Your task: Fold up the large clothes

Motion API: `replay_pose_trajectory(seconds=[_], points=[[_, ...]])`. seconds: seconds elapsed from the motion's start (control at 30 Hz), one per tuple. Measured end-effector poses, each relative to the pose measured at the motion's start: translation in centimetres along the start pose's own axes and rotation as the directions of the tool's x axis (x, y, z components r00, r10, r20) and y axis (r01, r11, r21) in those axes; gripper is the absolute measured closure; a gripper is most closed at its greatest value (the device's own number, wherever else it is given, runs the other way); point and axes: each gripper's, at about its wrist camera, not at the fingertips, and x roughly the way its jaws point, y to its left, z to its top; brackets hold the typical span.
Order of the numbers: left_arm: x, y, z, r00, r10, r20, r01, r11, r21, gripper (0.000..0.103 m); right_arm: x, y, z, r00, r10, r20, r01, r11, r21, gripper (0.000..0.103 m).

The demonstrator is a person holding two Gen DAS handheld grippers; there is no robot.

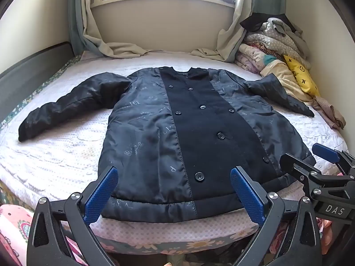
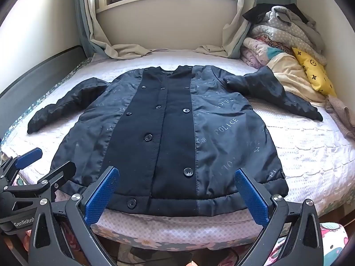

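A large dark navy jacket lies flat on the bed, front up, buttoned, with both sleeves spread out to the sides; it also shows in the right wrist view. Its hem lies along the bed's near edge. My left gripper is open and empty, just above the hem's left half. My right gripper is open and empty, just above the hem's right half. The right gripper shows at the right of the left wrist view, and the left gripper at the left of the right wrist view.
The bed has a white quilted cover. A pile of folded blankets and clothes with a yellow pillow fills the far right corner. Curtains drape onto the far edge under a window. A dark headboard runs along the left.
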Motion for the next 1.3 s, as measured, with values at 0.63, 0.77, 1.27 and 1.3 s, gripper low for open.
replay_pose_trajectory(seconds=[0.63,0.77,1.27,1.3], points=[[0.0,0.1,0.0,1.000,0.004,0.001,-0.004,1.000,0.003,0.001,-0.1,-0.1,0.0,1.000,0.001,0.004,-0.001,1.000,0.008,0.000],[0.0,0.0,0.0,1.000,0.005,0.002,-0.005,1.000,0.005,0.001,-0.2,-0.1,0.0,1.000,0.002,0.004,-0.002,1.000,0.008,0.000],[-0.8,0.1,0.5,1.000,0.004,0.001,-0.004,1.000,0.004,0.001,-0.2,-0.2,0.0,1.000,0.001,0.004,-0.001,1.000,0.008,0.000],[-0.8,0.1,0.4,1.000,0.005,0.002,-0.005,1.000,0.004,0.001,-0.2,-0.2,-0.1,1.000,0.001,0.004,-0.001,1.000,0.008,0.000]])
